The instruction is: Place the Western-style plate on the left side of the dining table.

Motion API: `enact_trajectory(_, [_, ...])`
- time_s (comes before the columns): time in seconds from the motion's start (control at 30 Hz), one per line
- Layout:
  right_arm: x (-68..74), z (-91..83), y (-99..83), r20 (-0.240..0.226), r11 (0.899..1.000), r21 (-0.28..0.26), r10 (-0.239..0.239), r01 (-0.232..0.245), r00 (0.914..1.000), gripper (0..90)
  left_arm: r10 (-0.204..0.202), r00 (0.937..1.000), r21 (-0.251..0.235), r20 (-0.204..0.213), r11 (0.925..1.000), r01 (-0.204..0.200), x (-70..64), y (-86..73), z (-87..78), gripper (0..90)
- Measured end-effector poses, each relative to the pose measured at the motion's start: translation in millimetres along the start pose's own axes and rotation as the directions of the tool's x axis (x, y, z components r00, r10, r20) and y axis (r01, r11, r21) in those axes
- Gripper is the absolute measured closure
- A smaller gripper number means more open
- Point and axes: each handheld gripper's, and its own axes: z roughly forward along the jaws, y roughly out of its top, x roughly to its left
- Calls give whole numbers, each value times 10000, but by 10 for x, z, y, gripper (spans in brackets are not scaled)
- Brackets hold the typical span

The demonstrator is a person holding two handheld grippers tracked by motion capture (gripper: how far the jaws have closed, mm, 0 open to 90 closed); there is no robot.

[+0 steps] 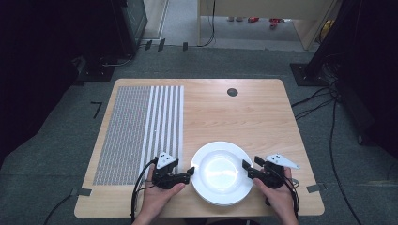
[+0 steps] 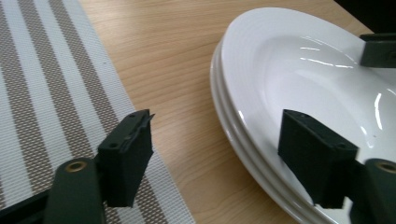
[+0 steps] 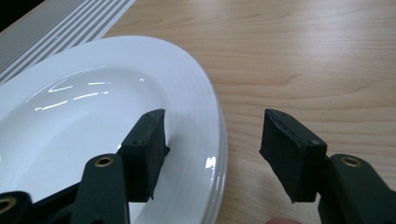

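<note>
Resting near the front edge of the worktop point(image 1: 244, 112), slightly right of centre: stacked white plates point(image 1: 220, 172), at least two judging by the doubled rims seen in the left gripper view point(image 2: 233, 126). Top plate shallow-bowled, glossy, with nothing in it; only light reflections on the glaze.

Flanking the stack on either side: left gripper point(image 1: 190, 171) at the left rim, right gripper point(image 1: 245, 165) at the right rim. Both spread wide, clamped on nothing. In the left gripper view, one jaw over the rim and the other out over the bare wood. In the right gripper view, one jaw over the plate's sloping rim, the other outside it above the wood point(image 3: 327, 70).

Likely step: taking hold of the top plate by opposite edges. Best done by lowering each outer jaw to slip under only the uppermost rim, closing evenly on both sides, then lifting level so the glossy plate neither slides nor drags the one beneath.

Lying to the left, flat and well clear of the stack: striped woven placemat point(image 1: 141, 131). Beyond, a small dark round hole point(image 1: 232, 92) near the far edge.
</note>
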Motion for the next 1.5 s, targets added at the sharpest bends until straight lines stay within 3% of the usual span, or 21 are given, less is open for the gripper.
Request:
enact_trajectory(0.13, [26,19,-10,-37,9999,60,-93,93,10000,420,104,9995,-21,286,9999,-103,-41,-16,9,407])
enact_trajectory(0.4, [34,38,-7,-261,10000,1,-18,18,9997,475,195,9952,154,963,9997,-210,-114,-54,58,478])
enact_trajectory(0.43, [51,50,-14,-464,9999,126,-60,66,9989,485,180,9945,178,1034,9996,-199,-123,-58,62,486])
enact_trajectory(0.53, [64,57,-16,-400,9997,198,-135,143,9991,496,194,9950,148,981,9997,-210,-130,-61,62,488])
enact_trajectory(0.6, [14,60,-9,-589,9992,250,339,-325,9977,548,157,9946,140,1022,9998,-172,-125,-61,59,492])
enact_trajectory(0.7, [-27,54,-3,-764,9983,316,517,-494,9957,573,145,9948,138,1007,9998,-160,-127,-60,58,497])
enact_trajectory(0.77, [-51,56,-14,-956,9993,319,225,-195,9952,567,155,9950,129,991,9998,-168,-128,-60,57,500])
enact_trajectory(0.87, [-43,49,-19,-897,9992,299,300,-274,9955,569,144,9950,117,986,9998,-156,-127,-59,53,505])
enact_trajectory(1.13, [21,20,-12,-414,9995,-90,-314,310,9987,585,164,9952,73,968,9998,-172,-122,-56,44,529])
enact_trajectory(1.2, [36,3,-7,-268,9989,-314,-369,360,9990,606,190,9952,75,955,9998,-198,-124,-56,42,531])
enact_trajectory(1.27, [33,-32,2,-56,9967,-707,-395,390,9992,725,205,9953,68,950,9997,-213,-125,-56,40,533])
enact_trajectory(1.3, [24,-50,10,-32,9967,-745,-324,321,9995,767,210,9953,79,940,9997,-218,-125,-56,39,534])
enact_trajectory(1.37, [-10,-59,11,-317,9972,-742,-137,113,9994,768,176,9953,79,948,9998,-185,-125,-58,40,534])
enact_trajectory(1.4, [-52,-63,7,-684,9968,-741,245,-296,9974,743,172,9953,81,948,9998,-181,-125,-58,39,535])
enact_trajectory(1.43, [-52,-63,7,-684,9968,-741,245,-296,9974,743,167,9954,82,945,9998,-176,-125,-58,39,535])
enact_trajectory(1.5, [-87,-62,2,-1086,9932,-761,793,-878,9909,713,139,9953,87,957,9999,-148,-121,-57,39,536])
